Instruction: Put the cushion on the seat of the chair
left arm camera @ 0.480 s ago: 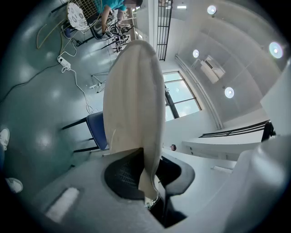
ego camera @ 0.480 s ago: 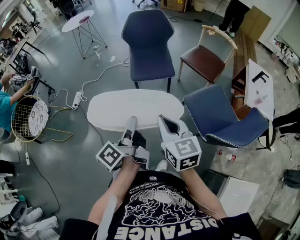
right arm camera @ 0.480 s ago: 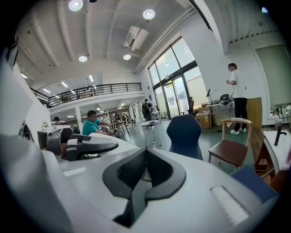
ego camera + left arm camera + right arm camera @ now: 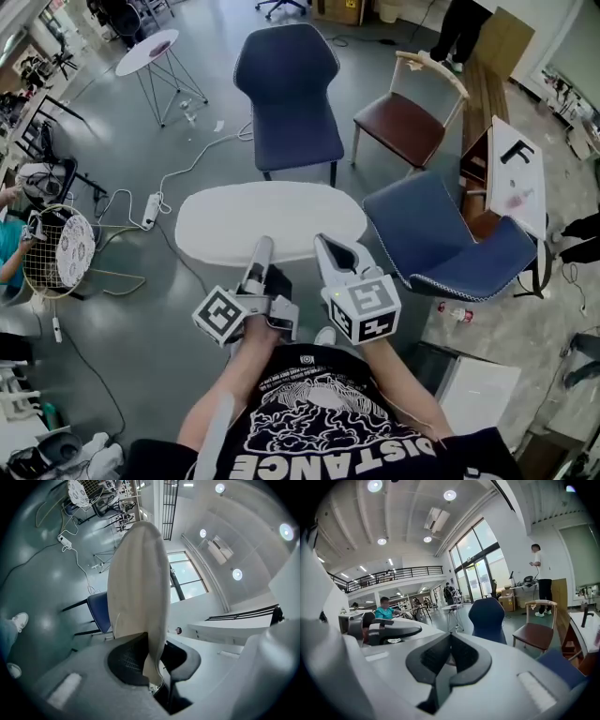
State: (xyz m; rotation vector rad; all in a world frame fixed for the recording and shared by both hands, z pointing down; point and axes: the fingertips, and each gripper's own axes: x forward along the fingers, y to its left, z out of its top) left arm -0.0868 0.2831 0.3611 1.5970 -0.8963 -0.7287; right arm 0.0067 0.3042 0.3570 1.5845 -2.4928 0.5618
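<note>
White oval cushion [image 4: 267, 220] is held up flat in front of the person, over the grey floor [image 4: 141, 309], short of the chairs and not on any seat. Its near edge is at the two grippers and its far edge points toward the blue chair [image 4: 286, 89].

Left gripper [image 4: 261, 253] is clenched on the cushion's near edge. In the left gripper view the pale fabric [image 4: 138, 578] runs down between the dark pads [image 4: 129, 660], pinched, and the rest of the cushion stretches away from the jaws. Right gripper [image 4: 328, 248] sits just beside the left one at the same near edge. In the right gripper view its jaws [image 4: 450, 637] are closed together, with nothing seen between them. Can't tell if it touches the cushion.

The blue chair stands upright beyond the cushion with its seat bare and facing the person. It also shows in the right gripper view [image 4: 487, 618]. A wooden chair with a brown seat [image 4: 408, 122] is to its right. A second blue chair [image 4: 441, 234] is tilted, close to the cushion's right end.

Farther out there is a small round table [image 4: 150, 45] at the upper left. A white power strip [image 4: 150, 211] with its cable lies on the floor left of the cushion. A wire-frame chair [image 4: 61, 248] is at the left edge.
</note>
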